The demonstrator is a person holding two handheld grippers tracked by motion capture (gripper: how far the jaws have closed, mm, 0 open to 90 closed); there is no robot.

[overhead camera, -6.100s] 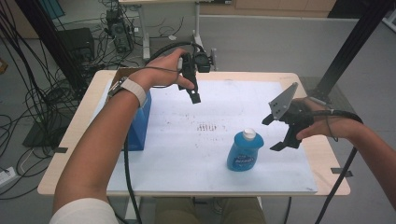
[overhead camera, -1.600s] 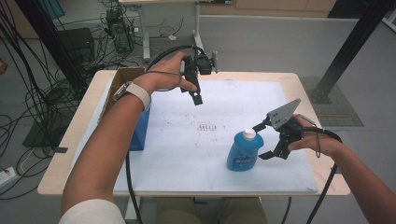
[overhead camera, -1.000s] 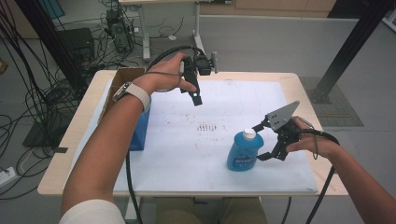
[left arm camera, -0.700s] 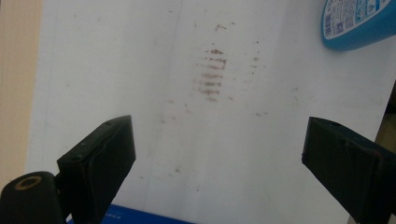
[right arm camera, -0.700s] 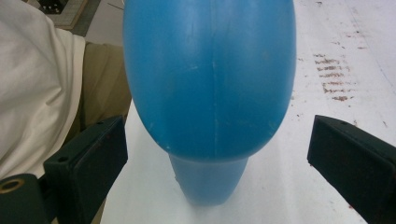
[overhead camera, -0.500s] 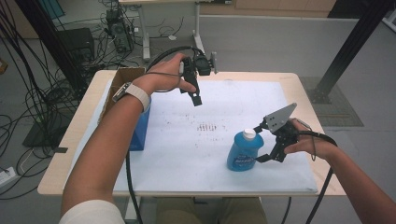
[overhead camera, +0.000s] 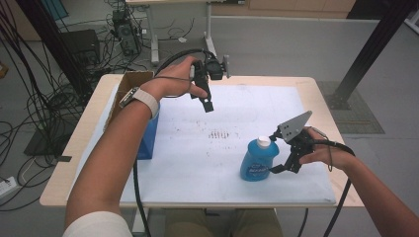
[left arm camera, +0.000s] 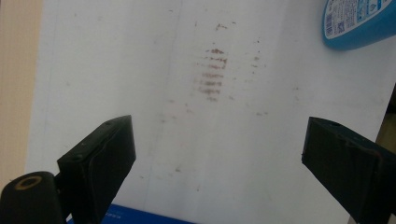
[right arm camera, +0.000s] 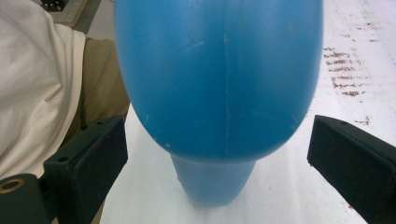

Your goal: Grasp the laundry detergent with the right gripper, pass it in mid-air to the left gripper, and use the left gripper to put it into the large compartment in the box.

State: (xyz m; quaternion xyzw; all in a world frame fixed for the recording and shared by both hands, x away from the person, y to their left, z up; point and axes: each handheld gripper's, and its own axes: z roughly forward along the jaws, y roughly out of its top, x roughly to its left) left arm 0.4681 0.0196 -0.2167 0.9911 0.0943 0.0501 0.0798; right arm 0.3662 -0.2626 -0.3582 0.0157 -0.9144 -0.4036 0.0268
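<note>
Black throughout on the left gripper [overhead camera: 208, 101], with a thick black cable looping off its back. Black too on the right gripper [overhead camera: 280, 169], topped by a grey three-cornered plate with small dark holes. Blocky matte fingers [left arm camera: 100, 163], faintly scuffed. White wristband on the left forearm, white short sleeve, khaki trousers.

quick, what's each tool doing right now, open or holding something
Left tool: open, empty, held above the white mat.
Right tool: open, its jaws either side of the blue bottle, not pressing on it.
</note>
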